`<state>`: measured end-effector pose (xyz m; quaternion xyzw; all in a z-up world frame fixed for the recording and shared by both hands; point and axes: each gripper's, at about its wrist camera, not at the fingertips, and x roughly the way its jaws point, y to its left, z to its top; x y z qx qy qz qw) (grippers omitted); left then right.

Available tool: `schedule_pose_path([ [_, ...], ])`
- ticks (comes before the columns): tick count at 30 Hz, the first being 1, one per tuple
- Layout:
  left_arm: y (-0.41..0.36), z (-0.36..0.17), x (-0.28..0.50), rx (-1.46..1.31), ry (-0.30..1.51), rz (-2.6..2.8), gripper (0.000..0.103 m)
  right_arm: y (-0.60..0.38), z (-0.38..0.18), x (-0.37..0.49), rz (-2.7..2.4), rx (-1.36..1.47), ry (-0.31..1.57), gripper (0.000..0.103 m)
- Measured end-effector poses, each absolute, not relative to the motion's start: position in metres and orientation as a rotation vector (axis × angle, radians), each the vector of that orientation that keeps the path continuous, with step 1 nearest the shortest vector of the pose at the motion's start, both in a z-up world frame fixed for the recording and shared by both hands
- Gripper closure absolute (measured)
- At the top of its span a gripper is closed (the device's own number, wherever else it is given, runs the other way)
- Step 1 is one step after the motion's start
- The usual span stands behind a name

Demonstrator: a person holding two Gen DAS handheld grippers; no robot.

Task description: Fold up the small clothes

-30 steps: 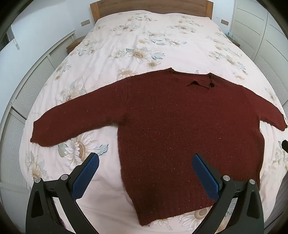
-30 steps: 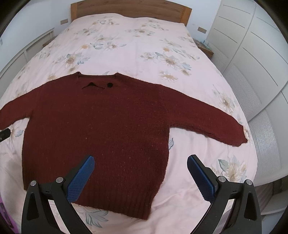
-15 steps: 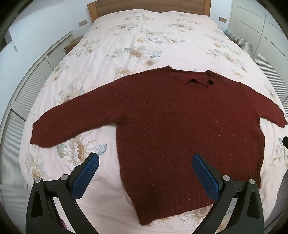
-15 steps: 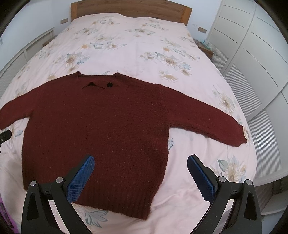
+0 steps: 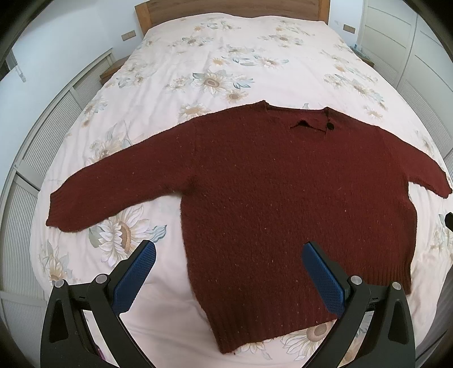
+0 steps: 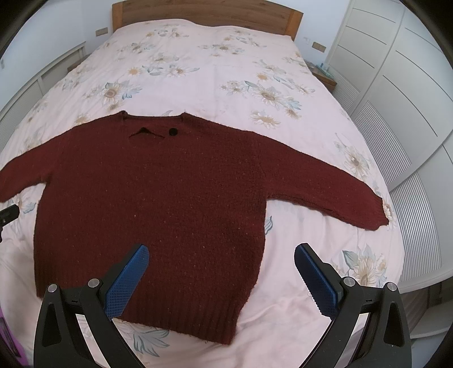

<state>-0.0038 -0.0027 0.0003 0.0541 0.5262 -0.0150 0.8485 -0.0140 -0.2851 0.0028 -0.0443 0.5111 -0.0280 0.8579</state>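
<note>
A dark red knitted sweater (image 5: 283,192) lies flat on the bed with its front up and both sleeves spread out sideways. A small black button (image 5: 330,126) sits at the neckline. My left gripper (image 5: 226,254) hangs open above the sweater's lower left part, empty. In the right wrist view the same sweater (image 6: 170,203) fills the middle, its right sleeve (image 6: 339,192) reaching toward the bed's edge. My right gripper (image 6: 220,254) is open above the lower right hem, holding nothing.
The bed (image 5: 226,56) has a pale pink flowered cover and a wooden headboard (image 6: 206,14). White louvred cupboards (image 5: 42,147) run along the left, white wardrobe doors (image 6: 396,85) along the right. A nightstand (image 6: 322,73) stands beside the headboard.
The left wrist view has drifted slightly closer to and lower over the sweater. The right wrist view is almost unchanged. Both grippers stay open and the sweater has not moved.
</note>
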Motion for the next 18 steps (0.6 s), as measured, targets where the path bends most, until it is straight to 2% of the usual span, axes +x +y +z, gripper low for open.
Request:
schedule_pose_path([
  [9, -0.003, -0.007, 0.005, 0.124, 1.125, -0.025, 0.001, -0.308, -0.009, -0.008, -0.075, -0.042, 1.047, 0.001],
  [18, -0.003, -0.033, 0.04, 0.123, 1.175, -0.03, 0.001, -0.429, -0.06, 0.026, -0.261, 0.125, 1.082, 0.0],
])
